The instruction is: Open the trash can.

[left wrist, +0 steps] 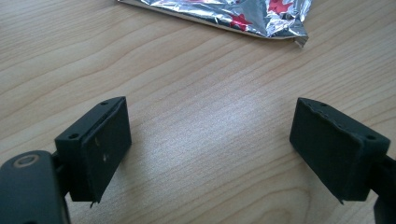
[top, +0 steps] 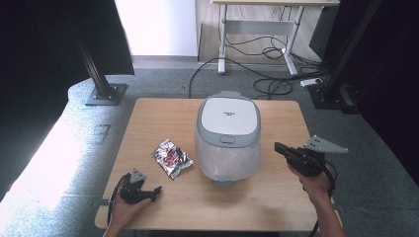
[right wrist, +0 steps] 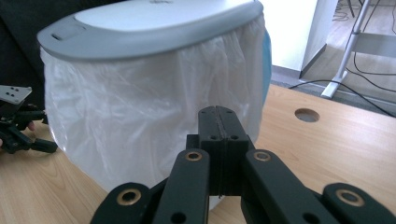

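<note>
Beside the lidded bin (top: pixel 229 138), the right gripper (top: pixel 280 147) is clamped empty; the left gripper (top: pixel 157 190) gapes near the foil packet (top: pixel 171 158)

No legible text or labels

A grey-lidded bin (top: pixel 228 136), lid shut and a white plastic liner draped down its sides, stands upright mid-table, with a crumpled silver foil packet (top: pixel 171 158) lying flat just left of it.

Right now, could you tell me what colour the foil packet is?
Silver foil packet with red markings, best in the high view.
</note>
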`<state>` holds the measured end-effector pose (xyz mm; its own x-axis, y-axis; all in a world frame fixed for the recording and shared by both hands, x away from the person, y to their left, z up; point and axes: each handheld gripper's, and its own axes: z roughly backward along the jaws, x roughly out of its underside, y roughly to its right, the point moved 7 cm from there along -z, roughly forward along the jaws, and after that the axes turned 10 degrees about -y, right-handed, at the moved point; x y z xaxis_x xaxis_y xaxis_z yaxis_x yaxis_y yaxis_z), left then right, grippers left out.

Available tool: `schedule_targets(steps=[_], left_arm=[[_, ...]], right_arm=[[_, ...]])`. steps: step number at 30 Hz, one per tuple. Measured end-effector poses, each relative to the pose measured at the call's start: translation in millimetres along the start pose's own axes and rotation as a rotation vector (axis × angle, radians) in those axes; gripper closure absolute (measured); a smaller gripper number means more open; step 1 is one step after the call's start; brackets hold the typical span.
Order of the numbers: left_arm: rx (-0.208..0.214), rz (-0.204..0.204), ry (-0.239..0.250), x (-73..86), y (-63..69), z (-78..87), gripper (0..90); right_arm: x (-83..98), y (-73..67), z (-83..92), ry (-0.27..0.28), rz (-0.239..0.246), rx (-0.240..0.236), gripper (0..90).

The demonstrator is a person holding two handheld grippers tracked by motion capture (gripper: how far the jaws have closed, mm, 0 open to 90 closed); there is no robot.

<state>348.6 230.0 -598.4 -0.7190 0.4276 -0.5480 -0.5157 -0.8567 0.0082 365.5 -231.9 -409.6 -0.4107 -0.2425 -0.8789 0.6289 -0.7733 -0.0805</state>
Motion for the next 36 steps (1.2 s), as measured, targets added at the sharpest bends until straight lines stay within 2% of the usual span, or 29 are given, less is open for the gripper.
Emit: schedule_targets(steps=[5,6,9,10,22,30,36], left_arm=[[0.0,-0.001,-0.001,0.1,0.1,0.1,12.5],[0.0,-0.001,-0.001,0.1,0.2,0.1,12.5],[-0.001,-0.002,-0.002,0.1,0.3,0.1,12.5],[0.0,-0.002,-0.002,0.1,0.3,0.1,12.5],[0.0,-0.001,-0.002,0.1,0.3,0.1,12.5],[0.0,-0.003,-0.002,0.1,0.5,0.1,12.5],[0.002,-0.006,-0.003,0.2,0.7,0.2,12.5]], right_arm=[[-13.8,-5.6,1.8,0.011,0.007,-0.008,90.0],[-20.3,-8.7,2.1,0.02,0.01,-0.019,90.0],[-25.4,-11.7,2.0,0.026,0.012,-0.03,90.0],[-30.8,-15.2,1.4,0.031,0.007,-0.049,90.0],[-56.5,-35.4,-3.3,0.049,0.035,-0.095,90.0],[-68.9,-54.0,-16.9,0.027,0.078,-0.13,90.0],[-71.3,-63.3,-33.4,-0.004,0.085,-0.156,89.9]])
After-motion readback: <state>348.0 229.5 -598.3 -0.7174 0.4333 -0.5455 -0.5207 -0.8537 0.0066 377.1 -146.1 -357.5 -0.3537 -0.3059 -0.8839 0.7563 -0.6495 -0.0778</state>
